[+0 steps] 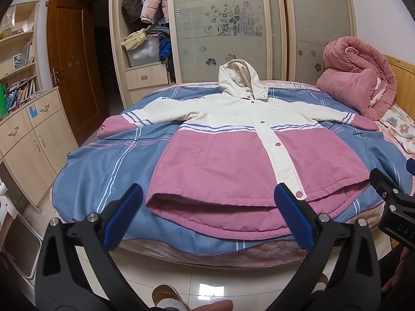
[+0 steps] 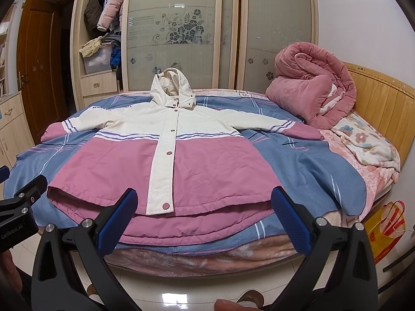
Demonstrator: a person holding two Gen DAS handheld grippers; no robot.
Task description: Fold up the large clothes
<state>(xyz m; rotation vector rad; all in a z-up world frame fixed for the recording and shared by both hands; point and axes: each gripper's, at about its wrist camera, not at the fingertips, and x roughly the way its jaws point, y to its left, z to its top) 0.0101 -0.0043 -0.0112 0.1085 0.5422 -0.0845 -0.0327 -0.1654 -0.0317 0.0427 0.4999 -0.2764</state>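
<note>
A large hooded jacket (image 1: 233,150), cream on top and pink below, lies flat and face up on the bed, sleeves spread, snaps closed, hem toward me. It also shows in the right wrist view (image 2: 166,160). My left gripper (image 1: 208,199) is open and empty, held in front of the hem near its left half. My right gripper (image 2: 205,202) is open and empty, in front of the hem near its right half. Each gripper's black body shows at the edge of the other's view: the right gripper (image 1: 394,207), the left gripper (image 2: 18,207).
The bed has a blue striped blanket (image 1: 103,160) over it. A rolled pink quilt (image 2: 311,88) sits at the back right by the wooden headboard (image 2: 381,98). A wardrobe (image 2: 181,26) stands behind; cabinets (image 1: 31,140) stand left. An orange bag (image 2: 386,230) lies on the floor at right.
</note>
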